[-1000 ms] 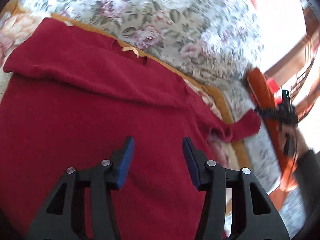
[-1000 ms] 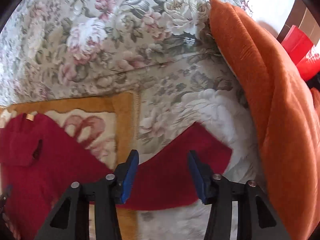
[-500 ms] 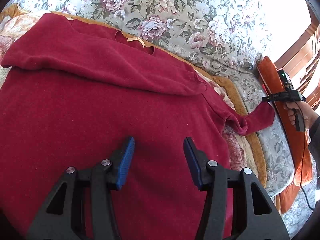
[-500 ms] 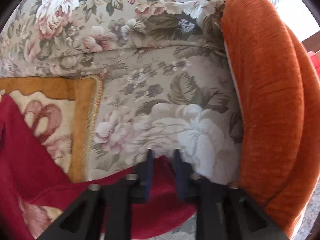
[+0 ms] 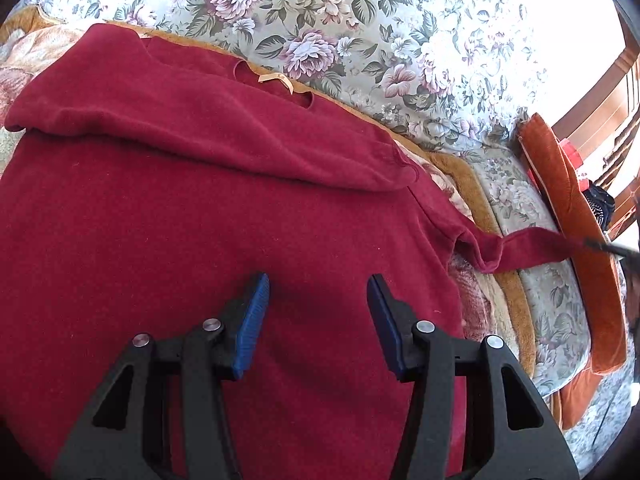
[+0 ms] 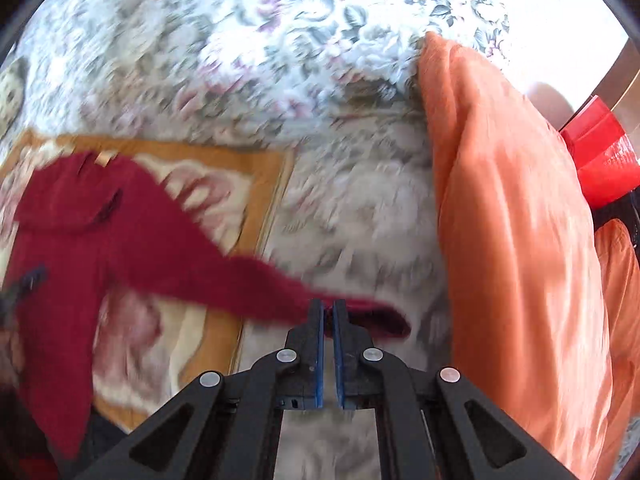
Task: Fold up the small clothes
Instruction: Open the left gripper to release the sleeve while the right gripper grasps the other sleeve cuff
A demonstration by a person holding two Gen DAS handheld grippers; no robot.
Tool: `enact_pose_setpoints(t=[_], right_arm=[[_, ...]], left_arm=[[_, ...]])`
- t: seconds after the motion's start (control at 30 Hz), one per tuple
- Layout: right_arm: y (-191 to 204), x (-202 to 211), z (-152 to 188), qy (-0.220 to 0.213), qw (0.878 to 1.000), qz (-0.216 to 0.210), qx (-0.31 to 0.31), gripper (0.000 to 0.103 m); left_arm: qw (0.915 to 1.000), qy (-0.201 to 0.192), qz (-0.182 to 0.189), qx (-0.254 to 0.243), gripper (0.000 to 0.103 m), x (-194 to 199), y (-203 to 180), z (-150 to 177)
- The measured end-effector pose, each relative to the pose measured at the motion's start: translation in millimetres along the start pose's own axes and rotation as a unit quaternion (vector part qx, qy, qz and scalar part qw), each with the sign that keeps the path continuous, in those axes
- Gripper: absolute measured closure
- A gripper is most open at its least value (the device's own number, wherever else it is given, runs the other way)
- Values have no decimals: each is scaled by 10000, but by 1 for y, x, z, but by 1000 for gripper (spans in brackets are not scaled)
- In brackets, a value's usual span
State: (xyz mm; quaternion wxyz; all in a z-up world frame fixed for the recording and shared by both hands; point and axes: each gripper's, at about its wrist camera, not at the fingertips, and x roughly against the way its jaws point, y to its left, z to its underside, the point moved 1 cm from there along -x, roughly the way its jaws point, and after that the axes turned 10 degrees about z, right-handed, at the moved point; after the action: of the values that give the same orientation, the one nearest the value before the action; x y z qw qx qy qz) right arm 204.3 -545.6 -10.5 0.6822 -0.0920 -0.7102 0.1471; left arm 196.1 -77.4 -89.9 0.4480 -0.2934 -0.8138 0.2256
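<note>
Left gripper [image 5: 318,294] hasn't budged, jaws still wide apart over the red sweater [image 5: 168,216] spread on the floral sofa [image 5: 400,40]. Right gripper [image 6: 328,314], open a second ago, now has its jaws pinched on the sleeve [image 6: 224,276], pulling it taut beside the orange cushion [image 6: 520,216].

No lettering, brand, number or sign can be read in either view. A small tan label [image 5: 276,79] sits at the far neckline of the red sweater [image 5: 200,220], but whether it bears any print cannot be told.
</note>
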Motion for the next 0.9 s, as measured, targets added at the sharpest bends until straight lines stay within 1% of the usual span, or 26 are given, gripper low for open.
enact_pose_setpoints(t=[0.1,0.13,0.23,0.3,0.37,0.4,0.43,0.47,0.5,0.53,0.6,0.67,0.73,0.77,0.8,0.87,0.9], right_arm=[[8,6,61,231,9997,-77,77,103],[9,8,79,199,9998,20,20,103],[0,9,120,334,9982,225,-442,103],[-5,12,127,211,9964,187,-799,103],[-14,21,123,-118,9890,-47,-1474,100],[-21,23,120,-292,9805,-228,-1931,88],[-28,22,115,-393,9693,-428,-2391,77],[-33,18,110,-463,9564,-549,-2830,55],[-36,13,104,-490,9468,-555,-3133,48],[-38,6,93,-451,9409,-504,-3318,48],[-40,-5,71,-404,9383,-305,-3420,48],[-45,-14,47,-410,9432,-150,-3292,48],[-49,-23,19,-510,9548,140,-2926,48],[-47,-31,-2,-591,9651,301,-2533,48],[-46,-39,-18,-585,9743,384,-2142,48],[-40,-62,-49,-329,9877,744,-1338,51],[-34,-76,-61,-133,9918,876,-919,60]], left_arm=[[10000,10,-7,-11,53,-1,0,-1],[10000,12,-8,-14,53,-1,1,-1],[10000,14,8,8,53,0,1,-1],[10000,19,13,17,53,-1,2,-1],[10000,18,-5,2,53,0,1,-1],[10000,22,-10,-5,53,0,1,-1],[10000,21,-4,6,53,0,2,0],[10000,18,7,21,53,0,2,-1],[10000,17,16,32,53,0,3,-1],[10000,18,20,38,53,0,3,0],[10000,19,24,43,53,0,3,0],[10000,19,17,38,53,0,3,0],[10000,19,12,33,52,0,3,0],[10000,21,14,37,52,0,3,-1],[10000,24,17,40,52,0,3,0],[10000,21,24,35,52,0,2,-1],[10000,26,29,39,52,-1,3,-1]])
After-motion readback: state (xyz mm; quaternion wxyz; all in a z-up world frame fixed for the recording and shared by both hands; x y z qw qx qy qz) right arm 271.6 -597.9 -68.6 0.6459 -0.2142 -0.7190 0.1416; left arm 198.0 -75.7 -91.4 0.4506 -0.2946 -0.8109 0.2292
